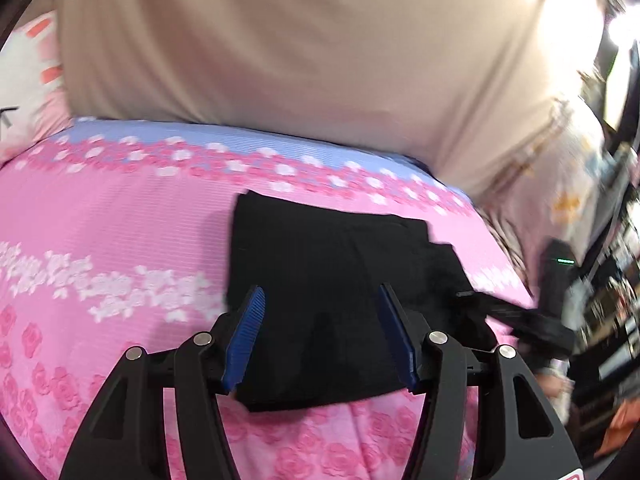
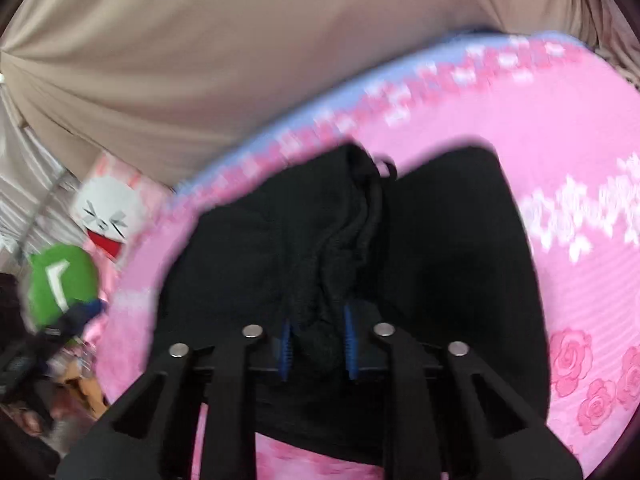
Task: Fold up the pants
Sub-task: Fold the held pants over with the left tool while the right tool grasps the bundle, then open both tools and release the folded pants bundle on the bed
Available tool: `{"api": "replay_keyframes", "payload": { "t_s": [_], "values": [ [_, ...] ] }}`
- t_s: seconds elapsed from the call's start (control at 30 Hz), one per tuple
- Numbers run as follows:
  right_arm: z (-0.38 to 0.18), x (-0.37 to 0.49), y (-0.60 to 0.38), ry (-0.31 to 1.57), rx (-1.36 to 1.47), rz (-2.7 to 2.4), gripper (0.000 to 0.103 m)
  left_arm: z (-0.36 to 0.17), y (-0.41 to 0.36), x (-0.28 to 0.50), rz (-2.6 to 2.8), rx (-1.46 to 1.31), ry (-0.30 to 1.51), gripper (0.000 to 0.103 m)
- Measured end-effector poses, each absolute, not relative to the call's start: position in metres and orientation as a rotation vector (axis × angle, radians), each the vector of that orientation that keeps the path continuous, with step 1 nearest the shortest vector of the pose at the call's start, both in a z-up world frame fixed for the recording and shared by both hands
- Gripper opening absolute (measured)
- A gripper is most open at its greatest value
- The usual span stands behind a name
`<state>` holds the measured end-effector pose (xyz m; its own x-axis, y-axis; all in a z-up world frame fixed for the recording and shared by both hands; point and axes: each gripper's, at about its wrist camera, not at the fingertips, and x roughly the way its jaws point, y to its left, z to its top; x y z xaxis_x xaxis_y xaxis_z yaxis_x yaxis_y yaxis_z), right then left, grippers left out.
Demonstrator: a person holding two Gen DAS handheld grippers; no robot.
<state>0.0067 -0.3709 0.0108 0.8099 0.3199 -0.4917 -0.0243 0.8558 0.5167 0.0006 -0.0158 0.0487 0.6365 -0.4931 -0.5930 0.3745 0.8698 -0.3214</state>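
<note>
Black pants (image 1: 340, 260) lie folded into a rough rectangle on a pink flowered bed cover (image 1: 120, 220). My left gripper (image 1: 322, 292) hovers over their near part with its blue pads wide apart, and the cloth below is not pinched. In the right wrist view the pants (image 2: 460, 240) spread across the cover (image 2: 580, 140). My right gripper (image 2: 317, 316) is shut on a bunched ridge of the black cloth, which rises from between its blue pads (image 2: 350, 340). A cord loop shows at the far end of that ridge.
A beige curtain (image 1: 280, 40) hangs behind the bed. A white rabbit-face cushion (image 2: 108, 208) and a green plush toy (image 2: 62, 280) sit off the bed's left side. A blurred dark device with a green light (image 1: 560, 260) and cluttered shelves lie to the right.
</note>
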Motion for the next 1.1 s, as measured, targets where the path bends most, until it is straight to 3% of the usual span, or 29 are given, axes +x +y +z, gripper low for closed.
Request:
{"api": "replay_keyframes", "payload": {
  "t_s": [0.13, 0.33, 0.4, 0.63, 0.87, 1.1],
  "values": [
    [0.033, -0.031, -0.386, 0.534, 0.484, 0.136, 0.017, 0.043, -0.008, 0.004, -0.487, -0.194, 0.747, 0.056],
    [-0.041, -0.036, -0.42, 0.683, 0.587, 0.024, 0.021, 0.009, -0.024, 0.018, -0.521, -0.227, 0.855, 0.056],
    [-0.03, -0.04, -0.419, 0.672, 0.583, 0.021, 0.025, 0.0, -0.032, 0.023, -0.533, -0.243, 0.894, 0.056],
    [0.038, -0.047, -0.383, 0.55, 0.458, 0.115, 0.026, -0.011, -0.044, 0.018, -0.539, -0.22, 0.91, 0.056],
    [-0.014, 0.035, -0.339, 0.756, 0.332, 0.087, 0.022, -0.009, -0.048, 0.017, -0.517, -0.202, 0.903, 0.057],
    [0.017, 0.016, -0.339, 0.664, 0.362, 0.112, 0.025, -0.009, -0.05, 0.015, -0.483, -0.17, 0.887, 0.058]
  ]
}}
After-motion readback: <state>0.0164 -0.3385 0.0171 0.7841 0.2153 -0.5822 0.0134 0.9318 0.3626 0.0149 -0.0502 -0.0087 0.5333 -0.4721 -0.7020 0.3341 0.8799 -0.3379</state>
